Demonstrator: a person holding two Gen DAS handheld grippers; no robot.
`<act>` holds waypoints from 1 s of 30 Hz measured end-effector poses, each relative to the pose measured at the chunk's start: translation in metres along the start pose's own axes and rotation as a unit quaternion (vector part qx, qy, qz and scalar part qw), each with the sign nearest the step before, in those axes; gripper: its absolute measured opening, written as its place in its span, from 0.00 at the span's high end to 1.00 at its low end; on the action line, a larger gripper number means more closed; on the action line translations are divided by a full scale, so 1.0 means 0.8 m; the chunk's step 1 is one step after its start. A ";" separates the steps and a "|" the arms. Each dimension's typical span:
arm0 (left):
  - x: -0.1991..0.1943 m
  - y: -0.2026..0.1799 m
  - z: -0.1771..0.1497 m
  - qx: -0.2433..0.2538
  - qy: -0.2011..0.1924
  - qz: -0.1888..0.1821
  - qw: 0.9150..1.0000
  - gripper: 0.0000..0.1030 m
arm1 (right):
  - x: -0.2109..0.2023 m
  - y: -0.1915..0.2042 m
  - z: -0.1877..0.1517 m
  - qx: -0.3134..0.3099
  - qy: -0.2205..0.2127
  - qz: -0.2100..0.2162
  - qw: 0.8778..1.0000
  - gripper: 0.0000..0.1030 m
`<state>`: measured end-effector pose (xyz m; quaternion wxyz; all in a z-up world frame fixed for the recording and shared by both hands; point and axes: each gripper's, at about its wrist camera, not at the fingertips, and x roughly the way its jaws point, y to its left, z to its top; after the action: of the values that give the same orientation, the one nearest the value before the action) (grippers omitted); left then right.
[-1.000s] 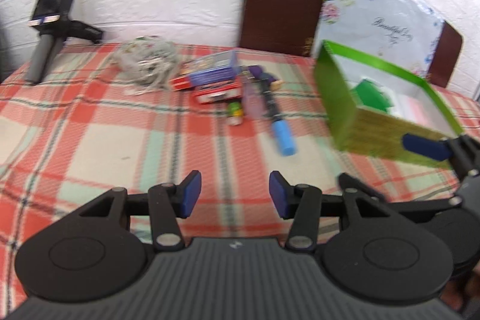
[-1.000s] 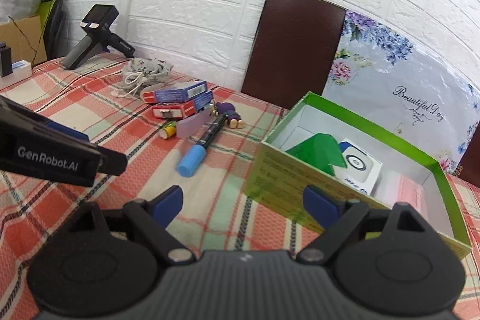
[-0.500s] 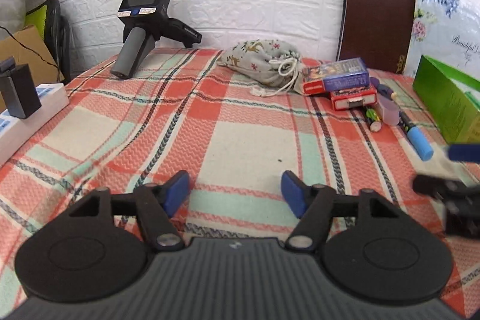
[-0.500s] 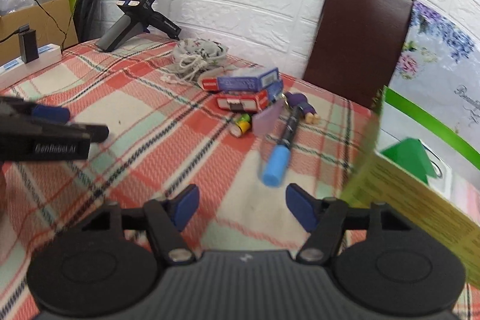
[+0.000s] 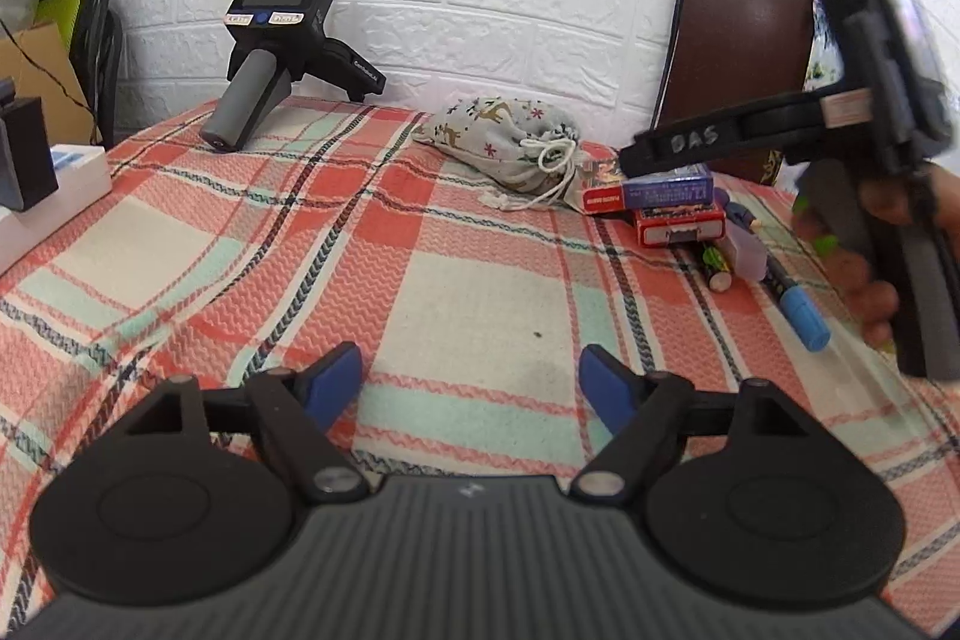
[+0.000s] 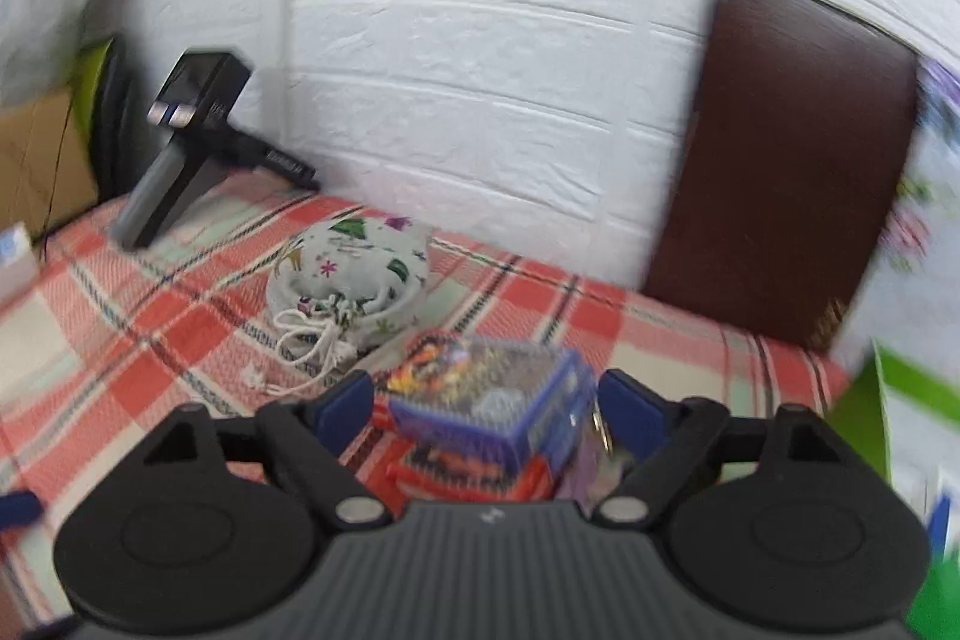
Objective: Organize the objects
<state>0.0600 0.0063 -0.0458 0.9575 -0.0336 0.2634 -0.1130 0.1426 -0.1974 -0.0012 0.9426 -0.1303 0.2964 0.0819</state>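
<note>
Both grippers stand open over the checked bench, the right one straddling the stacked card boxes.

The left gripper (image 5: 471, 379) has just been widening and hangs released over bare cloth of the bench (image 5: 468, 304), nothing between its blue pads. The right gripper (image 6: 486, 409) has just spread again too; the blue card box (image 6: 498, 400) lies between its pads, on top of a red box (image 6: 474, 472), but the view is blurred and I cannot tell whether either pad touches it. From the left wrist view, a hand (image 5: 870, 244) holds that right gripper's handle above the boxes, with a battery (image 5: 717, 268) and a blue-capped marker (image 5: 795, 298) lying just beside them. A drawstring pouch (image 5: 510, 145) rests near the boxes, toward the wall. A spare black handheld device (image 5: 270, 46) stands at the far left corner. The green box (image 6: 900, 400) shows at the right edge.
</note>
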 end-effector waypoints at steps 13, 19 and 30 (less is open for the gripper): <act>0.004 0.008 0.002 -0.019 -0.003 -0.016 1.000 0.18 | 0.024 0.025 -0.001 -0.192 0.035 0.049 0.980 0.36; 0.005 0.006 0.003 -0.014 0.000 -0.012 1.000 0.18 | -0.034 0.055 -0.039 -0.215 0.001 0.055 0.975 0.37; 0.005 -0.003 0.001 0.014 0.017 -0.019 1.000 0.08 | -0.178 0.048 -0.166 -0.119 0.006 0.065 0.991 0.38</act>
<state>0.0635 0.0026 -0.0465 0.9508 -0.0231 0.2777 -0.1353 -0.0528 -0.2109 -0.0310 0.9113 -0.2223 0.2984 0.1764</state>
